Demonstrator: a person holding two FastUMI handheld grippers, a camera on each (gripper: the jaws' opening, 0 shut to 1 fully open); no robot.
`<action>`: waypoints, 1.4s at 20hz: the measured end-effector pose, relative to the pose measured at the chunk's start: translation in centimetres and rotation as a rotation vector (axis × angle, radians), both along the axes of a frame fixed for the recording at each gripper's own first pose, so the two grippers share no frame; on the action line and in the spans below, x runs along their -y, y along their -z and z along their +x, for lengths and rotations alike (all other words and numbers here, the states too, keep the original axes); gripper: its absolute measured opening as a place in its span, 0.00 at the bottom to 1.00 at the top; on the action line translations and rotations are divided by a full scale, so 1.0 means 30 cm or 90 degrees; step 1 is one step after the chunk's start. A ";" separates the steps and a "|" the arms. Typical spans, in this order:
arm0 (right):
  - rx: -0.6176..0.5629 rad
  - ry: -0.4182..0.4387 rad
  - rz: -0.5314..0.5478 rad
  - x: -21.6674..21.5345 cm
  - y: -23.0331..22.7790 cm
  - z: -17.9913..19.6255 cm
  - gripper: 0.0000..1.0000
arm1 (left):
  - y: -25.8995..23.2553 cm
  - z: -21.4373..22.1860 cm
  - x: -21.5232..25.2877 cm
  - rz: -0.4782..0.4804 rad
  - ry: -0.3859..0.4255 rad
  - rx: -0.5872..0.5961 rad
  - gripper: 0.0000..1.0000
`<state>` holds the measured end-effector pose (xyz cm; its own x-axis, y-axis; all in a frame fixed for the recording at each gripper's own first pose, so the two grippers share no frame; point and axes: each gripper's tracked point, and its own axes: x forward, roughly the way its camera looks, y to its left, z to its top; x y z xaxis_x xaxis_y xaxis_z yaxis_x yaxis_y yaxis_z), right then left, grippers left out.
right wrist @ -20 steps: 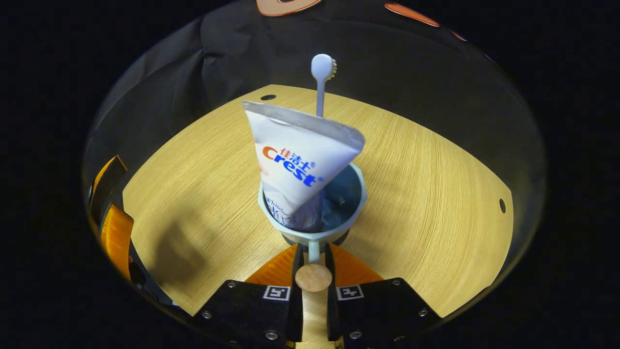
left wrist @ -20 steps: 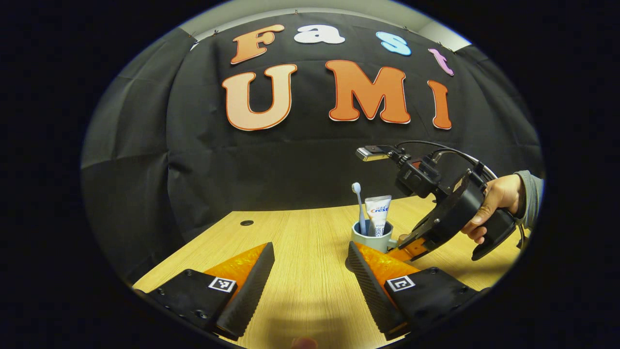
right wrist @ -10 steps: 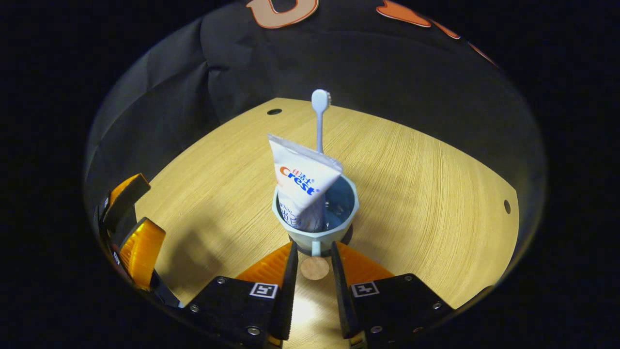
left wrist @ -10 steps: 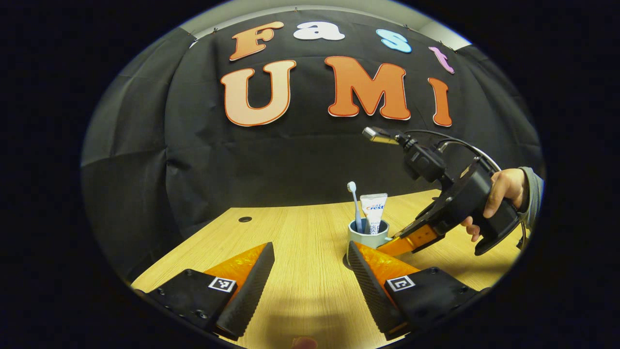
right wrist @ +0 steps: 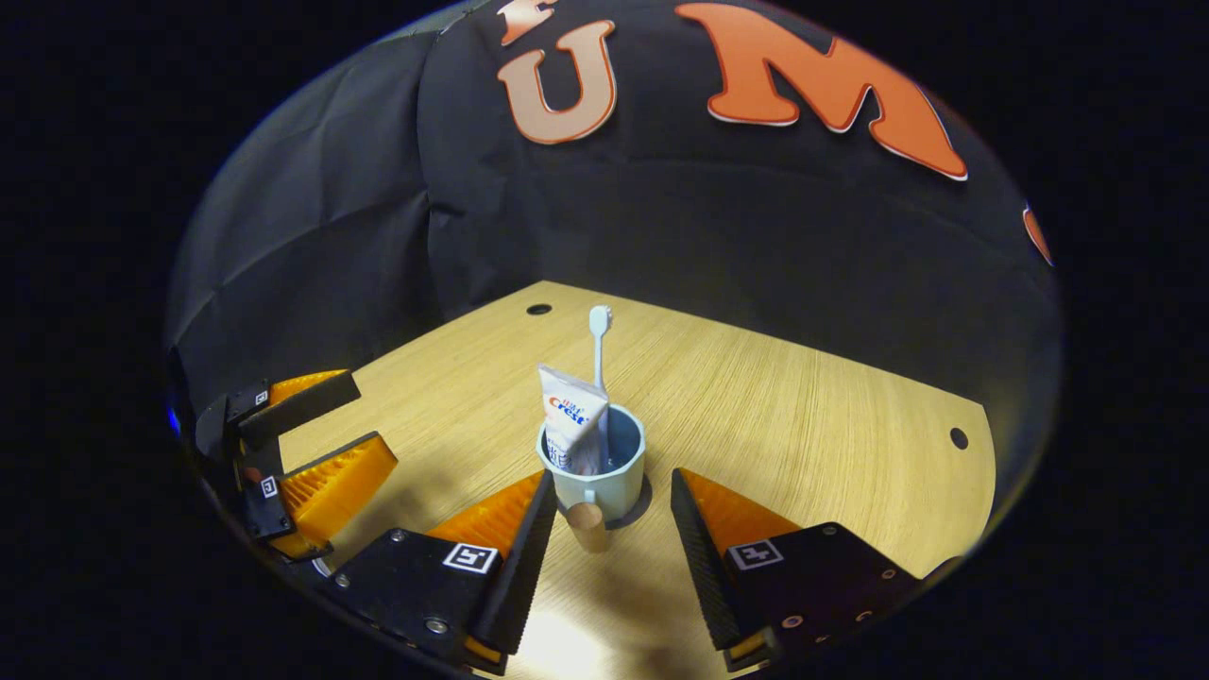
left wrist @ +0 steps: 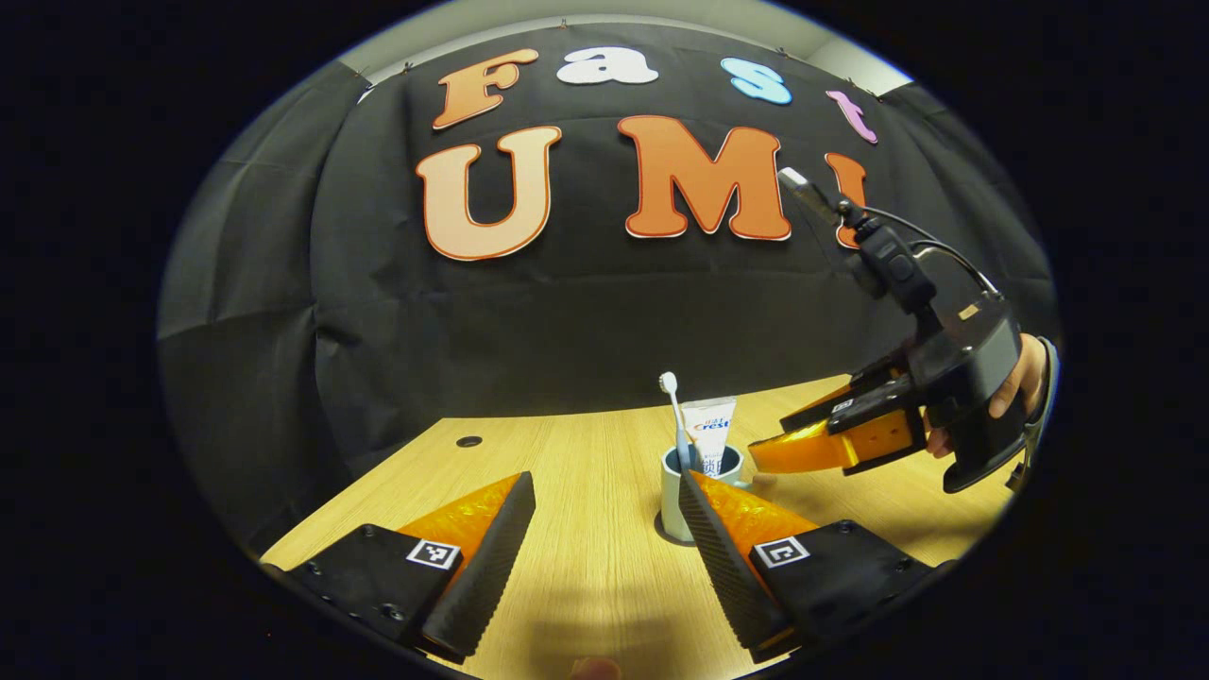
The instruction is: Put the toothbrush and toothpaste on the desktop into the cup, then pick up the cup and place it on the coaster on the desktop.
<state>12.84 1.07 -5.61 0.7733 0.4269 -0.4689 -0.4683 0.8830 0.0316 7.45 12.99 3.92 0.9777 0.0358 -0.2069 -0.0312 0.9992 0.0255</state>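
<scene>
Hovering just behind the cup point(right wrist: 593, 469), the right gripper point(right wrist: 604, 529) gapes wide, empty; toothbrush point(right wrist: 599, 351) and toothpaste point(right wrist: 570, 418) stand inside; left gripper point(left wrist: 604, 529) likewise spread, empty.

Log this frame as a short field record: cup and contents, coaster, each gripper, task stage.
cup: pale blue mug with wooden-tipped handle, upright on the wooden desktop
contents: white toothbrush and white toothpaste tube standing inside
coaster: dark disc under the mug's base
right gripper: open, clear of the handle
left gripper: open, holding nothing
stage: the mug seems placed on the coaster
</scene>
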 end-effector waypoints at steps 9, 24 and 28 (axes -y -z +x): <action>0.175 0.082 0.062 0.225 -0.173 -0.100 0.79 | -0.078 0.042 0.119 -0.012 0.024 0.042 0.97; 0.323 0.187 0.060 0.457 -0.228 -0.278 0.81 | -0.187 0.050 0.238 -0.035 0.048 0.125 0.97; 0.338 0.198 0.043 0.457 -0.206 -0.304 0.83 | -0.199 0.042 0.243 -0.031 0.047 0.144 0.97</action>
<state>3.73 -12.65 0.57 0.9866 0.1593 0.0346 -0.1564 0.9849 -0.0740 8.71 5.70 9.88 0.9989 -0.0429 0.0179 0.0433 0.9988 -0.0226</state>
